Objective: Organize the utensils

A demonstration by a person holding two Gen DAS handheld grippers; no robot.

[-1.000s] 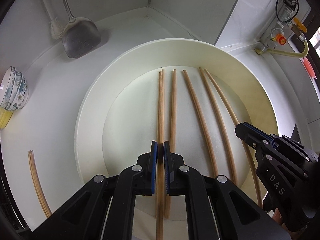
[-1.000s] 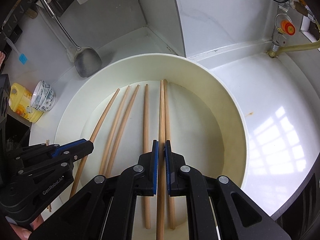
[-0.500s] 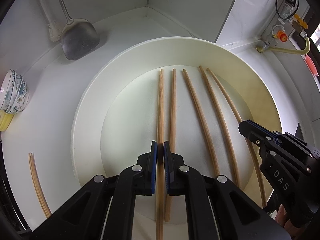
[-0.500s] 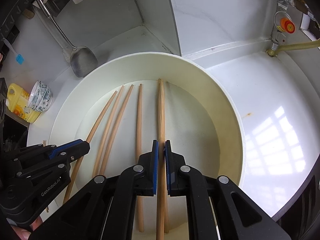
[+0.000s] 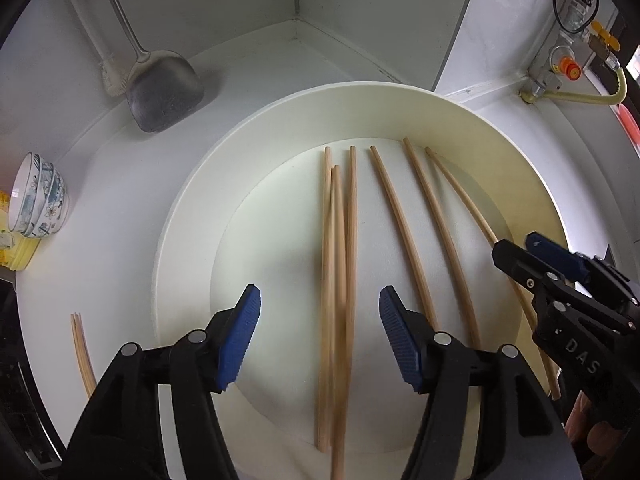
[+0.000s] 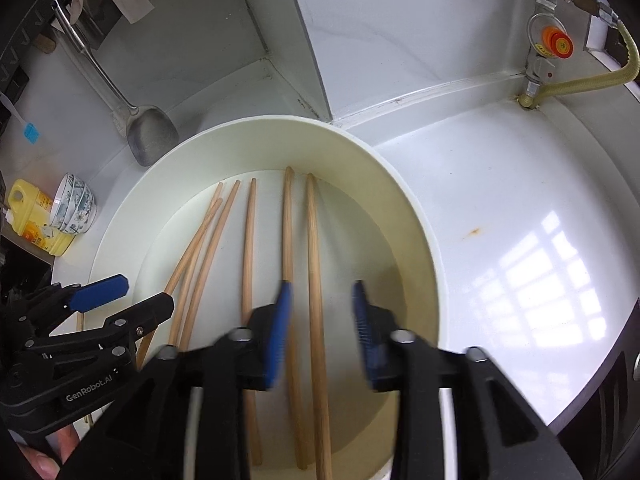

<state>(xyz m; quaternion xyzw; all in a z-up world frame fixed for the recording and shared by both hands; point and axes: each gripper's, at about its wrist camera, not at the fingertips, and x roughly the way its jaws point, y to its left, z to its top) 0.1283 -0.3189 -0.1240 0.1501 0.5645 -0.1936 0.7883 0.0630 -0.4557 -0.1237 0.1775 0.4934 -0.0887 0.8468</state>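
Chopsticks are laid side by side in the cream basin, long axes running toward its far rim, along both tools' fingers. Left tool and right tool are released, each straddling one stick; the next loose pair is seen on the worktop beyond the basin's left rim, nearer the left tool.

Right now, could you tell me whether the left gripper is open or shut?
Open. The left gripper has its blue pads spread wide apart, with the chopsticks lying loose between them in the white basin, touched by neither pad.
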